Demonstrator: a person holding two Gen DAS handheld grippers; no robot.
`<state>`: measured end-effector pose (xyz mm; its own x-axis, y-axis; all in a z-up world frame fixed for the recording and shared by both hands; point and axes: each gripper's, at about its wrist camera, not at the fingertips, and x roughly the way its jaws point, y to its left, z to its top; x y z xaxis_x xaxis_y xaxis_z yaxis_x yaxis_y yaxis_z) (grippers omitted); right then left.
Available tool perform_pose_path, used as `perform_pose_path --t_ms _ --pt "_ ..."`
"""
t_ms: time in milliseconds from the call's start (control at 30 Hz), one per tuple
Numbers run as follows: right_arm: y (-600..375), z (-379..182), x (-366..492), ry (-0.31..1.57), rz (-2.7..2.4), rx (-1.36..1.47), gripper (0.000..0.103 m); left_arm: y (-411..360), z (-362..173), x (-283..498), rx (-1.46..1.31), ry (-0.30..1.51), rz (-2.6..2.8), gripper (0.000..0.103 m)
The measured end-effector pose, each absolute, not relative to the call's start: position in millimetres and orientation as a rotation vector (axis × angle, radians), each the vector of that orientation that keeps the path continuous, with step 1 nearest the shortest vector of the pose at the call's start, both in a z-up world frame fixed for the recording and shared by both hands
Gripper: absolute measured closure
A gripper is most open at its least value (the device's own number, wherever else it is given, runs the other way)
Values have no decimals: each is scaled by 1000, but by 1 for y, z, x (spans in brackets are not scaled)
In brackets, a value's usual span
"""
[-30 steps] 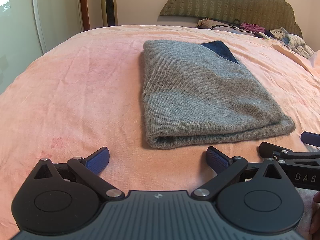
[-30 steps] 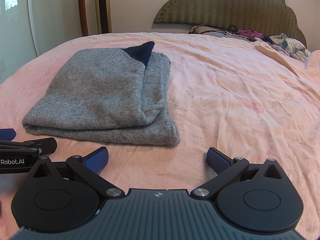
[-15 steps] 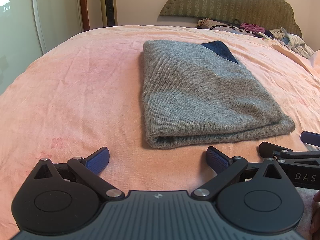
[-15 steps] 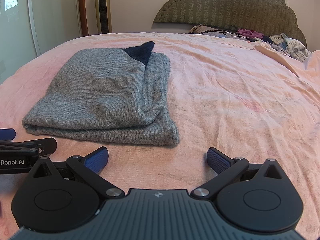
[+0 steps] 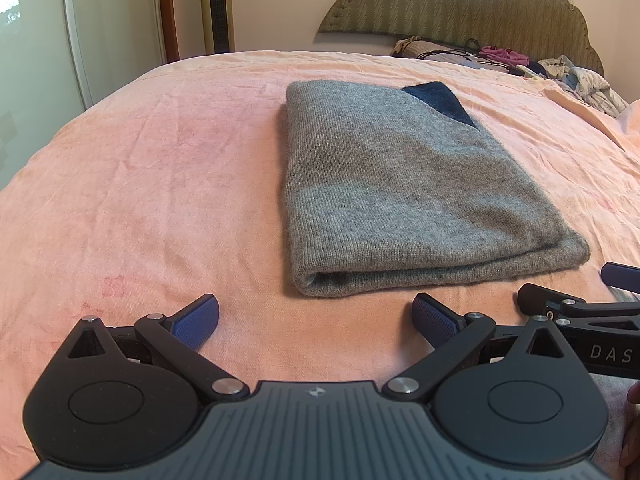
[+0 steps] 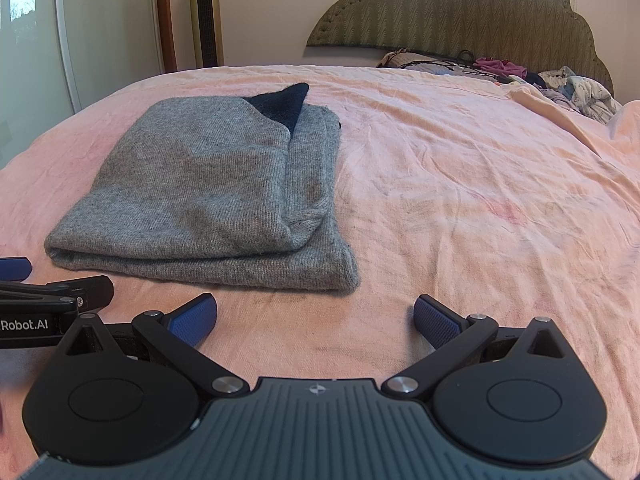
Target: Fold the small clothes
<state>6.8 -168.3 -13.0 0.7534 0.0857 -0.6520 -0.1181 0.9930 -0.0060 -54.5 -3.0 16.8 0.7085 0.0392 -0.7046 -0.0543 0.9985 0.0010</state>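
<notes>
A grey knitted garment lies folded flat on the pink bedsheet, with a dark navy corner showing at its far end. It also shows in the right wrist view. My left gripper is open and empty, just short of the garment's near folded edge. My right gripper is open and empty, near the garment's near right corner. Each gripper sees the other at the frame edge: the right gripper in the left wrist view, the left gripper in the right wrist view.
A pile of loose clothes lies at the head of the bed below the padded headboard. A tower fan and a glass door stand beyond the bed's far left side.
</notes>
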Motion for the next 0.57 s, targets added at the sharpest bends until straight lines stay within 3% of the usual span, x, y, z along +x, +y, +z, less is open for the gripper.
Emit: perform_pose_path --t_ms 567 --pt "-168 -13 7 709 111 -48 0 -1 17 -58 -12 768 52 0"
